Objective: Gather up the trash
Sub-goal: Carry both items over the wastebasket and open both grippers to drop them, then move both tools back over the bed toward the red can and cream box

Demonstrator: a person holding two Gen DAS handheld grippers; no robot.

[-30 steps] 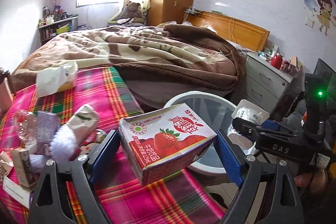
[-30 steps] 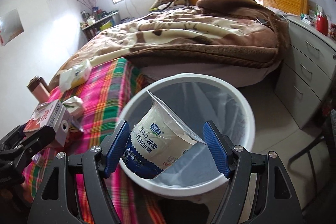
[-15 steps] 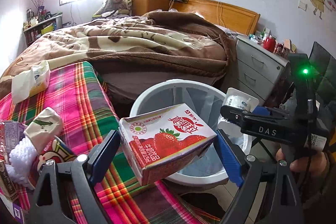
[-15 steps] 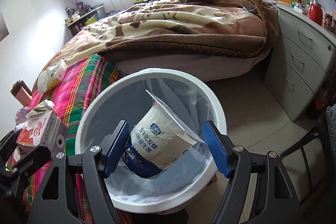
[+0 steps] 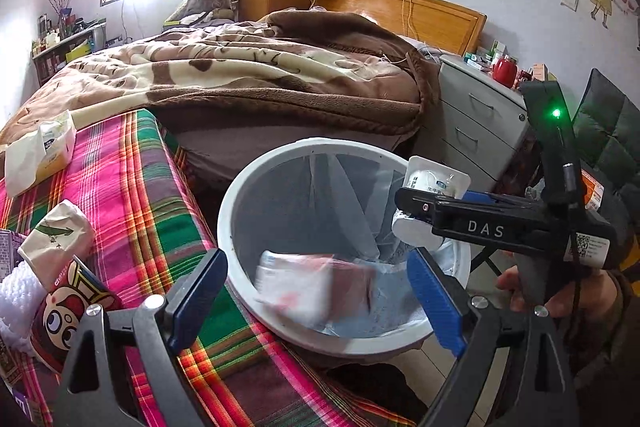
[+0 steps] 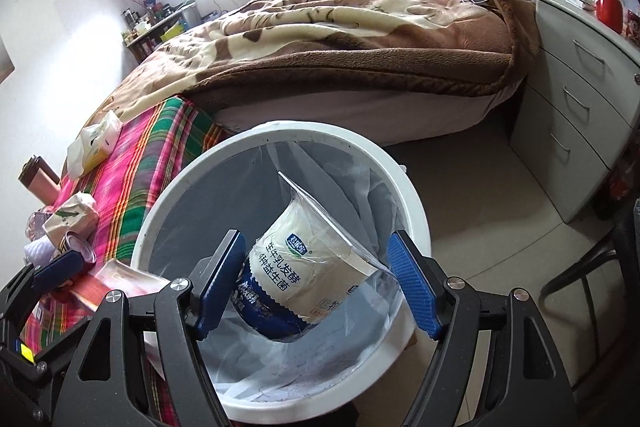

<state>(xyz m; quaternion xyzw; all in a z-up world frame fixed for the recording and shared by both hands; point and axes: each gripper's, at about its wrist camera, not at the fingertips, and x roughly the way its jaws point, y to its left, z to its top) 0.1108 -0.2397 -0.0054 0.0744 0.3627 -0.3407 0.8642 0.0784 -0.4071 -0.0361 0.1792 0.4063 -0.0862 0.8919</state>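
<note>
**Hovering over the bin with one carton loose and one cup held**

Looking through the left wrist camera, I see my left gripper (image 5: 316, 291) with its blue fingers (image 5: 198, 293) spread wide and nothing between them. The strawberry carton (image 5: 316, 289) shows as a blurred red-and-white shape below the gap, inside the white trash bin (image 5: 240, 195), clear of both pads. I cannot tell whether it has settled on the liner or is mid-air.

From the right wrist view, my right gripper (image 6: 316, 283) has the yogurt cup (image 6: 308, 267) between its fingers, tilted, with its peeled foil lid sticking up. The left pad presses the cup's base; the right pad meets the rim and lid edge. The cup hangs directly above the bin's open mouth, over the clear plastic liner (image 6: 320, 355).

The bin stands on the floor, just beside the plaid-covered table (image 5: 132, 187). On that cloth lie a tissue pack (image 5: 40, 151), a crumpled paper wrapper (image 5: 58, 239) and a cartoon-printed packet (image 5: 68, 311), all well apart from my left fingers' gap. A bed with a brown blanket (image 5: 248, 75) fills the background.
</note>
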